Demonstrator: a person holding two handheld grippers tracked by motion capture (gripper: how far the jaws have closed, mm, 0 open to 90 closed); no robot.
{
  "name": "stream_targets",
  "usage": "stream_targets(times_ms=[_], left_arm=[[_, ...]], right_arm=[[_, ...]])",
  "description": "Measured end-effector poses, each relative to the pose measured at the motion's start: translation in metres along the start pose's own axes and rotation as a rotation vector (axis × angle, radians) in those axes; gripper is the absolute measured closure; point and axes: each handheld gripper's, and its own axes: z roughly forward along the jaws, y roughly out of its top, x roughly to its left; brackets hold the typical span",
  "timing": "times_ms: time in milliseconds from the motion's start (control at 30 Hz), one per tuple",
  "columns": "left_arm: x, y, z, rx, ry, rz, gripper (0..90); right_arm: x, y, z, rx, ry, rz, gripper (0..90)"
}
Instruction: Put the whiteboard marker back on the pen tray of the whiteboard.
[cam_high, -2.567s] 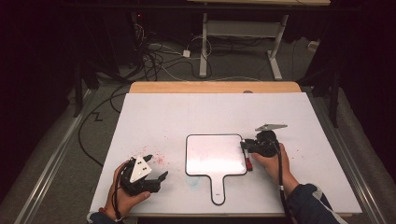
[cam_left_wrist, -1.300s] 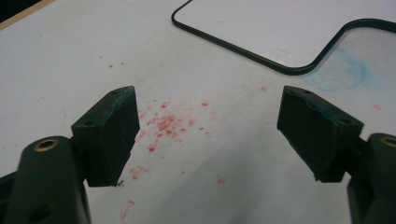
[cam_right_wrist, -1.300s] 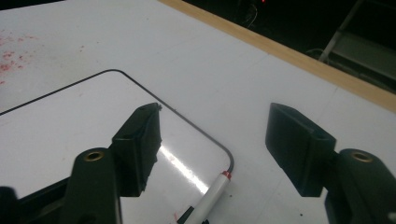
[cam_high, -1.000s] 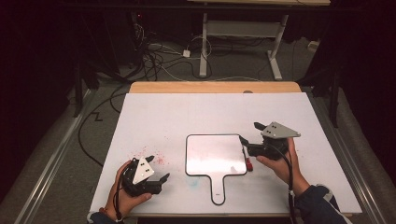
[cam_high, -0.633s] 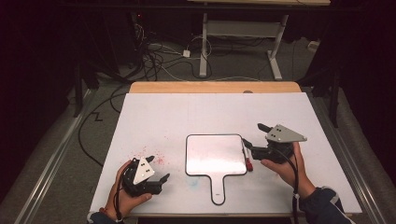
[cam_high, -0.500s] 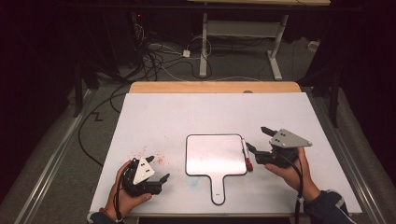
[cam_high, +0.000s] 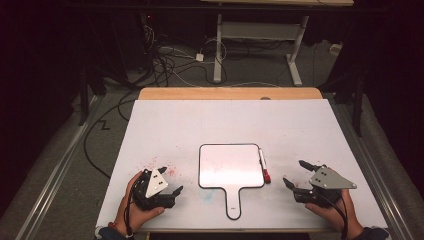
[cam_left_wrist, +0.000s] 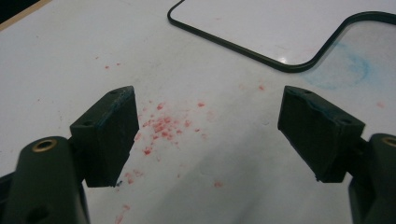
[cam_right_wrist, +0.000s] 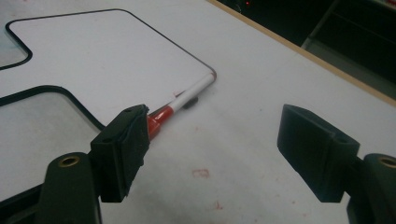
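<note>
Right gripper (cam_high: 296, 175) has backed off toward the table edge, jaws spread, empty. Marker (cam_high: 263, 165) now lies ahead of it, against the whiteboard (cam_high: 230, 165) edge, looks released. Left gripper (cam_high: 170, 182) hasn't moved, jaws spread over red specks (cam_left_wrist: 163, 123). Placement reads done.

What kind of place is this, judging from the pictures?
Probably a lab or recording workspace. A white-covered table holds only a small whiteboard and a marker, while loose cables lie on the grey floor beyond it in a dark room.
</note>
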Motion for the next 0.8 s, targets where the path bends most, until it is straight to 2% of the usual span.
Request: stream_targets(times_ms=[67,100,600,800], left_arm=[[-0.001,-0.0001,0.0001,0.0,0.005,0.024,19.6],[-0.0018,-0.0009,-0.0002,0.003,0.004,0.032,19.6],[-0.0026,-0.0003,0.0018,0.008,-0.003,0.042,19.5],[-0.0016,0.0007,0.0037,0.008,-0.005,0.036,19.5]], right_arm=[[0.001,-0.0071,-0.0019,0.009,0.01,0.018,26.0],[0.0021,-0.0093,-0.0026,0.015,0.008,0.009,26.0],[0.0056,-0.0074,-0.0041,-0.001,0.013,0.007,26.0],[0.0051,-0.0064,-0.0058,-0.013,0.0,0.006,26.0]])
